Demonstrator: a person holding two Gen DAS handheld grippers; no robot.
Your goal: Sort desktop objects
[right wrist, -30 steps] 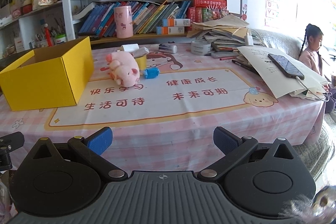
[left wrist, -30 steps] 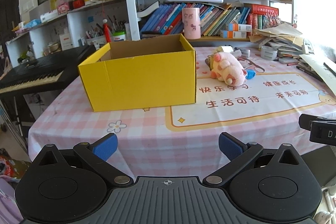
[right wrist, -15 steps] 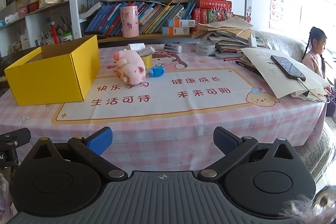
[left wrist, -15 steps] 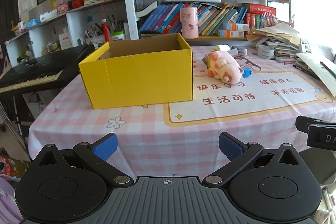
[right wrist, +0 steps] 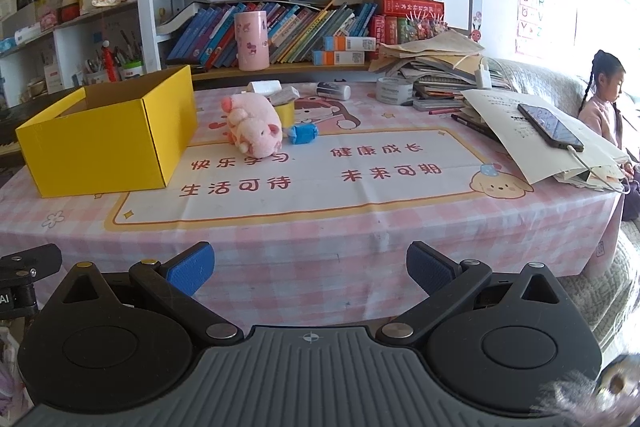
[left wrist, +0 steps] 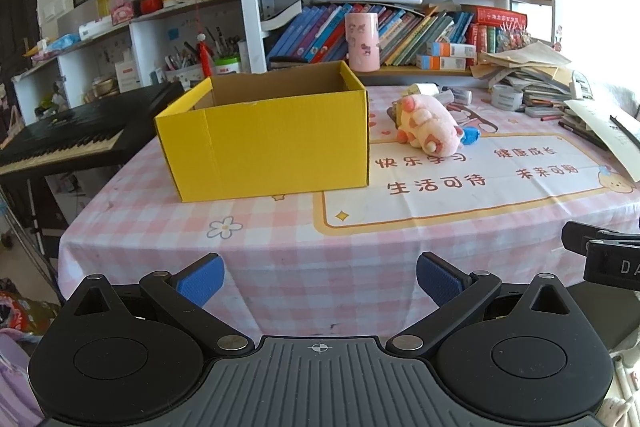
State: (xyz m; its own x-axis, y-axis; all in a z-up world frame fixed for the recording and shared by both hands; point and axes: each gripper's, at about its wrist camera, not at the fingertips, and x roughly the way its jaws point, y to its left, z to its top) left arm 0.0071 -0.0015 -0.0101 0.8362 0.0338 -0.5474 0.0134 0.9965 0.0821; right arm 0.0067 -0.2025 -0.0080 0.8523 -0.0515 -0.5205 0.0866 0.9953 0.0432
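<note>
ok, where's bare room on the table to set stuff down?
Free: the printed mat in front of the pig, and the check cloth between the box and the near edge. Crowded: the back strip behind the pig, and the right side under the paper stack.

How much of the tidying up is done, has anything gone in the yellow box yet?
Nothing looks sorted yet. What shows of the yellow box inside looks bare, though its floor is hidden. Nothing is in hand: the left gripper and right gripper are open, short of the table. The pink plush pig, blue item and yellow tape roll remain on the tablecloth.
</note>
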